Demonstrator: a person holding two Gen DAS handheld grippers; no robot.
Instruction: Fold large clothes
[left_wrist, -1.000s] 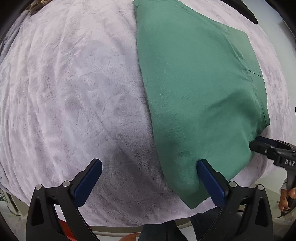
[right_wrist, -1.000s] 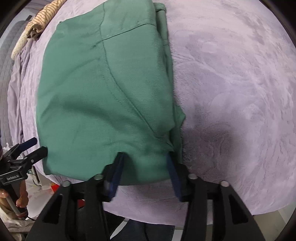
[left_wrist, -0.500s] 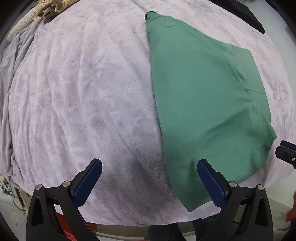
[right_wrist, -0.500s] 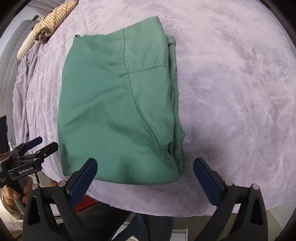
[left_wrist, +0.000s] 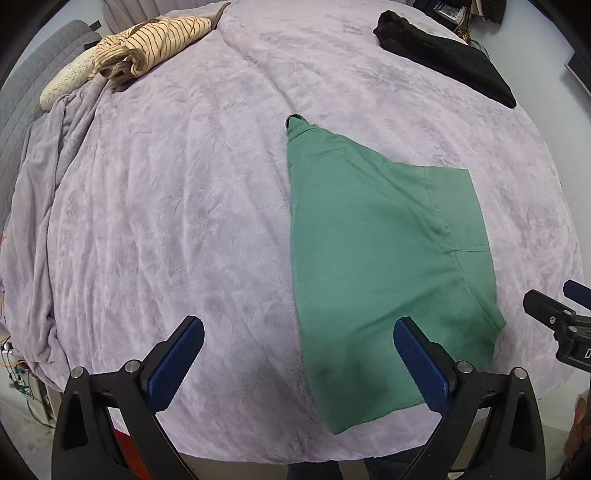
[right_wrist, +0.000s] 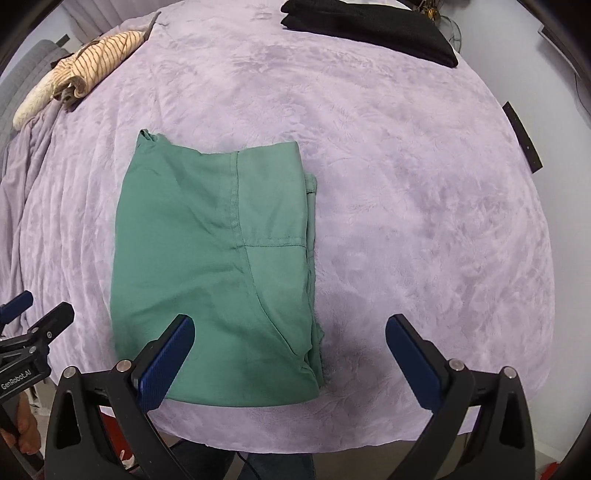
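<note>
A green garment (left_wrist: 384, 266) (right_wrist: 218, 266) lies folded into a flat rectangle near the front edge of a bed with a lilac plush cover (left_wrist: 166, 206) (right_wrist: 424, 206). My left gripper (left_wrist: 295, 354) hangs open above the garment's left edge, nothing between its blue pads. My right gripper (right_wrist: 288, 347) is also open, high over the garment's right front corner, empty. Each gripper shows at the side of the other's view: the right one (left_wrist: 554, 321) and the left one (right_wrist: 33, 321).
A striped beige cloth bundle (left_wrist: 147, 44) (right_wrist: 85, 62) lies at the far left of the bed. A black folded garment (left_wrist: 443, 55) (right_wrist: 369, 26) sits at the far right. A loose lilac blanket edge (left_wrist: 44, 221) drapes down the left side. A hand (right_wrist: 22, 432) shows at lower left.
The right gripper's jaws went from closed on the garment's front edge to wide apart. Both grippers rose away from the bed, so the garment looks smaller and the far clutter came into view.
</note>
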